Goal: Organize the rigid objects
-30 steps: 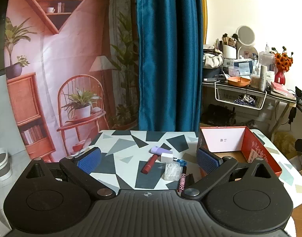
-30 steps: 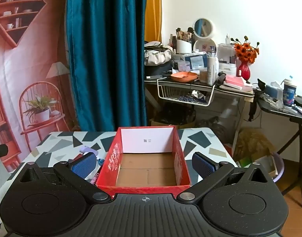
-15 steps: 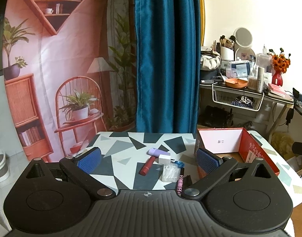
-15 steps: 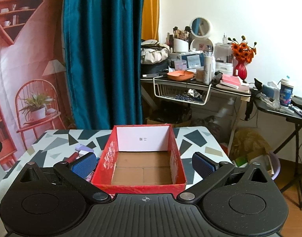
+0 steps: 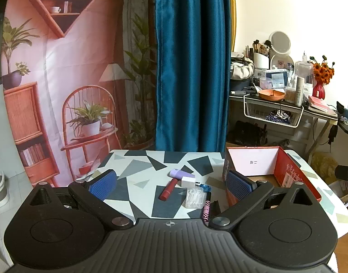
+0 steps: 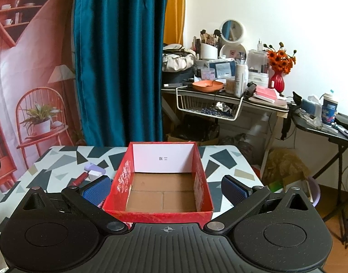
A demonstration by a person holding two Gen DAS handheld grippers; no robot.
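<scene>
A cluster of small items lies mid-table in the left wrist view: a red lipstick tube [image 5: 168,189], a lilac case [image 5: 180,173], a white block [image 5: 188,182], a clear packet of swabs [image 5: 194,197] and a pink-black pen [image 5: 206,207]. An open red box [image 5: 287,173] stands to their right; in the right wrist view the box [image 6: 203,186] is empty. My left gripper [image 5: 170,185] is open above the near table edge, facing the cluster. My right gripper [image 6: 166,190] is open, straddling the box's near end.
The patterned table [image 5: 137,166] ends at a blue curtain [image 5: 192,68] and a printed backdrop. A cluttered dressing table [image 6: 219,91] with a wire basket stands behind on the right. A black side table [image 6: 322,127] stands far right.
Both grippers have drawn back and risen slightly; the table and box sit a little lower and farther in view. Nothing was grasped.
</scene>
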